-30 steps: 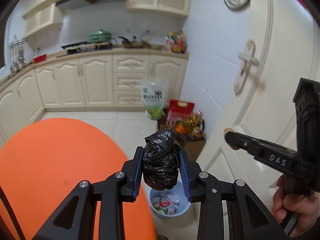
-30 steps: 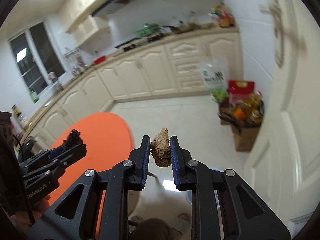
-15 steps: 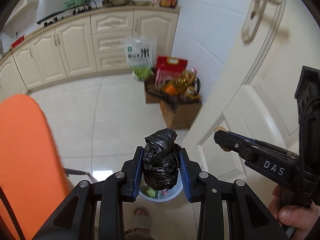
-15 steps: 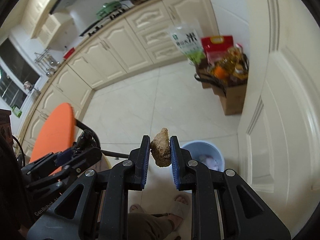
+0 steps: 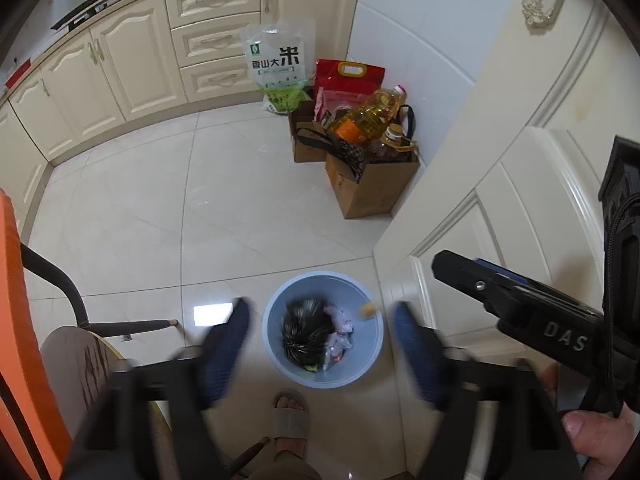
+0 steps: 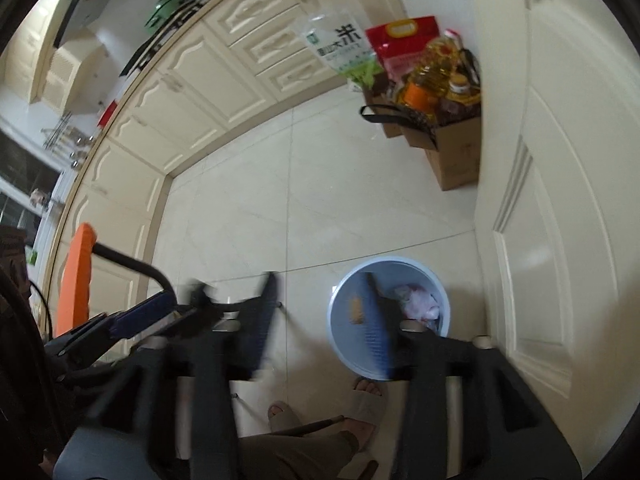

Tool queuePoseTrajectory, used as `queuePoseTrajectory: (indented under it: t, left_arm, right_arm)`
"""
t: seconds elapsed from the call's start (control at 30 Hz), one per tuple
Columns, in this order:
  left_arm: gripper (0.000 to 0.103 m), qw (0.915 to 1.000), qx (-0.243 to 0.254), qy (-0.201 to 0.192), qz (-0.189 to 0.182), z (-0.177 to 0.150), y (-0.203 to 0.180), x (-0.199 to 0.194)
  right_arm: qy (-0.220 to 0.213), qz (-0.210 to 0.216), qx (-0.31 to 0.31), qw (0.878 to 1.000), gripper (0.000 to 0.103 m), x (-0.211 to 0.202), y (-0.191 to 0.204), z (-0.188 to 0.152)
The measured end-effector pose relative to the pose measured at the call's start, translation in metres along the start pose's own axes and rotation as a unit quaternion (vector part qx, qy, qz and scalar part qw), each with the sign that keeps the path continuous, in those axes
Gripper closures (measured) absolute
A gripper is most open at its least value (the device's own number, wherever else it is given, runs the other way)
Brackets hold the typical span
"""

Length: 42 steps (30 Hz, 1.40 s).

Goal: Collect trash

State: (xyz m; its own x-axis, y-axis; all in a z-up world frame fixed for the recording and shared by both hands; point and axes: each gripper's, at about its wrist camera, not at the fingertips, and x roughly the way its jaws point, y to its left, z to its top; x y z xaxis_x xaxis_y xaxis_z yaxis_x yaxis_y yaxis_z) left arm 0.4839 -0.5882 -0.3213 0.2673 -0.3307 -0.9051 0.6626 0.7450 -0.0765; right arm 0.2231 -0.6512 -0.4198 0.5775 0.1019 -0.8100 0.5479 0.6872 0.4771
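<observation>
A light blue bin (image 5: pixel 325 273) stands on the tiled floor below both grippers. The black trash bag (image 5: pixel 305 330) lies inside it among other rubbish. A small tan ginger-like piece (image 5: pixel 368 310) is at the bin's inner right wall, also seen as the tan piece (image 6: pixel 355 310) in the right wrist view. My left gripper (image 5: pixel 321 306) hangs above the bin (image 6: pixel 400 259), blurred, its jaws opening with nothing between them. My right gripper (image 6: pixel 320 293) is likewise blurred and opening, empty, over the bin's left rim. A hand (image 5: pixel 592 436) holds it at the right.
Cardboard boxes (image 5: pixel 372 190) with oil bottles and rice bags (image 5: pixel 276 66) stand by the wall. A cream door (image 5: pixel 520 168) is close on the right. The orange table (image 5: pixel 24 340) and a chair (image 5: pixel 76 360) are at left. The person's slippered foot (image 5: pixel 291 416) is beside the bin.
Both grippers swung from the table to above the bin and tilted down. Both sets of jaws spread; the black bag and the tan piece left them and are now in the bin.
</observation>
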Motion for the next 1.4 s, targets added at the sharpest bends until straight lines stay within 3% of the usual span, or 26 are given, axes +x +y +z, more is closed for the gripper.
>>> queuePoseTrajectory:
  t: [0.1, 0.2, 0.27, 0.53, 0.8, 1.07, 1.3, 1.4]
  left_arm:
    - [0.013, 0.9999, 0.003, -0.003, 0.010, 0.001, -0.001, 0.000]
    - [0.005, 0.9997, 0.010, -0.011, 0.019, -0.012, -0.005, -0.010]
    - [0.002, 0.9992, 0.014, -0.023, 0.029, -0.025, -0.008, -0.025]
    - [0.001, 0.9948, 0.016, -0.093, 0.039, -0.073, -0.017, -0.102]
    - [0.001, 0.9842, -0.011, -0.172, 0.043, -0.151, 0.005, -0.200]
    - [0.001, 0.9617, -0.067, -0.253, 0.081, -0.262, 0.044, -0.301]
    - [0.001, 0.9261, -0.123, -0.312, 0.172, -0.372, 0.070, -0.382]
    - [0.001, 0.9116, -0.140, -0.331, 0.199, -0.421, 0.064, -0.409]
  right_arm:
    - [-0.008, -0.003, 0.014, 1.000, 0.028, -0.005, -0.007, -0.001]
    - [-0.018, -0.008, 0.023, 1.000, 0.008, -0.014, -0.010, -0.002]
    - [-0.027, -0.012, 0.028, 0.999, 0.001, -0.024, -0.009, -0.003]
    - [-0.057, -0.011, 0.023, 0.998, 0.000, -0.069, 0.019, -0.007]
    - [-0.111, 0.003, -0.009, 0.994, 0.000, -0.137, 0.081, -0.026]
    - [-0.166, 0.027, -0.087, 0.982, 0.000, -0.203, 0.187, -0.063]
    - [-0.203, 0.033, -0.170, 0.964, 0.000, -0.241, 0.296, -0.120]
    - [-0.212, 0.038, -0.203, 0.955, 0.000, -0.251, 0.335, -0.152]
